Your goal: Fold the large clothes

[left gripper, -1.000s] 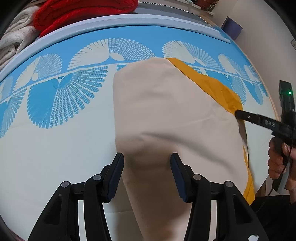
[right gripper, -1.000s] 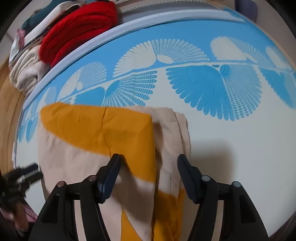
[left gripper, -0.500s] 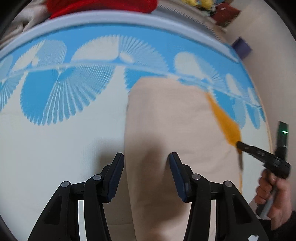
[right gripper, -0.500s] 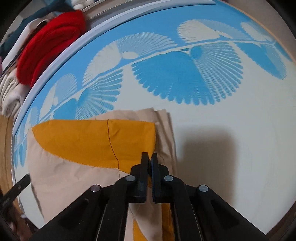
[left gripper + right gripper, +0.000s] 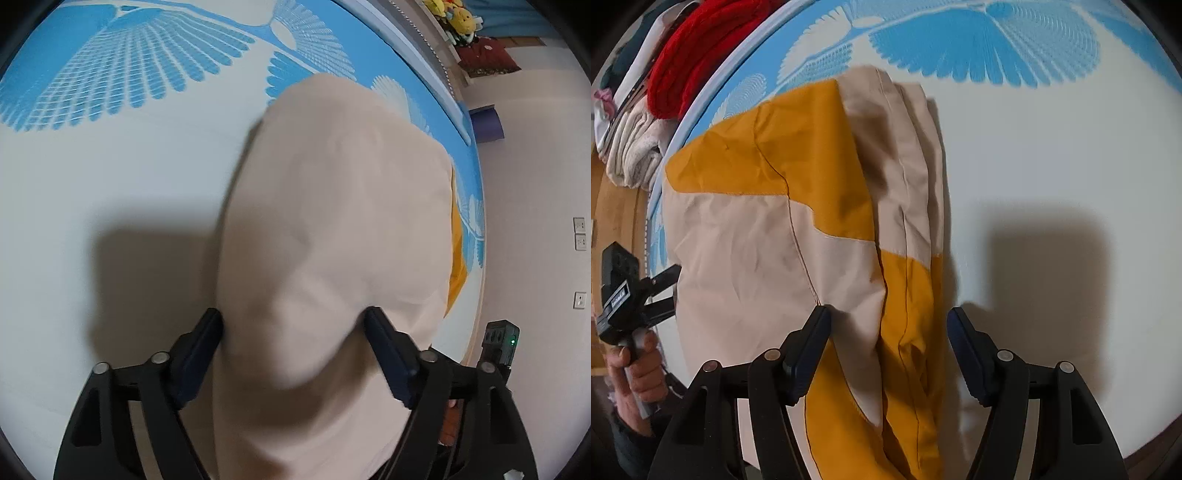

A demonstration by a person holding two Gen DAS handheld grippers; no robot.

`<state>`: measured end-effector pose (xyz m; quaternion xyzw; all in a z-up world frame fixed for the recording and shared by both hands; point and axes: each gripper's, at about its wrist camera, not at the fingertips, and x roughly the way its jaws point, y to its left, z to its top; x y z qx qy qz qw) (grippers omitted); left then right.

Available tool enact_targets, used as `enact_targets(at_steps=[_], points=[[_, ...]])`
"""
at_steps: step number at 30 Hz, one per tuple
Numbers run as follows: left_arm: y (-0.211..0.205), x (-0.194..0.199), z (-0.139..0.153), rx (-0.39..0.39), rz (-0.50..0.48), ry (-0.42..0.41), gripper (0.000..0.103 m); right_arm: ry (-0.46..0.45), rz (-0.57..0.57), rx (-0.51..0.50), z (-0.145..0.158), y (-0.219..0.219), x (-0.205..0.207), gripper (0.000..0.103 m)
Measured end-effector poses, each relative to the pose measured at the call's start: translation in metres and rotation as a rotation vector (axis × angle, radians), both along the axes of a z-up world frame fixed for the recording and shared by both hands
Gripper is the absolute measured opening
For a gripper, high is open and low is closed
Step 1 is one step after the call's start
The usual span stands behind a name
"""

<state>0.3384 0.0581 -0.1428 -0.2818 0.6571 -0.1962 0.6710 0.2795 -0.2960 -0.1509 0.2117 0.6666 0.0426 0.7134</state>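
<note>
**Both grippers spread wide**

The left gripper (image 5: 293, 328) points steeply down, its jaws just opened wide. The right gripper (image 5: 888, 326) tips down more steeply, jaws likewise just parted. A hand (image 5: 635, 365) grasps the left gripper's handle, a dark sleeve behind it.

Between my left jaws: folded beige garment (image 5: 332, 221) fills the gap.
Left of them: bare bedspread (image 5: 110, 184), open room.
Between my right jaws: garment's edge.
Right of them: bare bedspread.
Far left: red knit pile (image 5: 701, 51), towels (image 5: 635, 151).
</note>
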Motion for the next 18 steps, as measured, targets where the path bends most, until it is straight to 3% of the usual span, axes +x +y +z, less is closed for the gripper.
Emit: enact_targets(at_steps=[3,5,7,10,15,18], points=[[-0.005,0.002,-0.003,0.002,0.002,-0.031,0.076,-0.006,-0.008,0.020,-0.006,0.003,0.000,0.066],[-0.007,0.003,0.003,0.022,0.002,-0.078,0.065,-0.020,-0.005,0.002,-0.005,0.008,0.002,0.062],[-0.010,0.004,0.017,0.041,-0.009,-0.143,0.056,-0.048,0.000,0.021,-0.002,0.014,0.005,0.027],[-0.002,0.013,0.036,0.071,0.012,-0.207,0.051,-0.113,-0.018,0.026,0.009,0.025,0.014,0.014],[0.038,0.032,0.052,0.103,0.106,-0.255,0.050,-0.224,-0.089,0.159,0.025,0.041,0.037,0.009],[0.055,0.046,0.061,0.121,0.131,-0.293,0.051,-0.280,-0.057,0.163,0.031,0.065,0.049,0.009]])
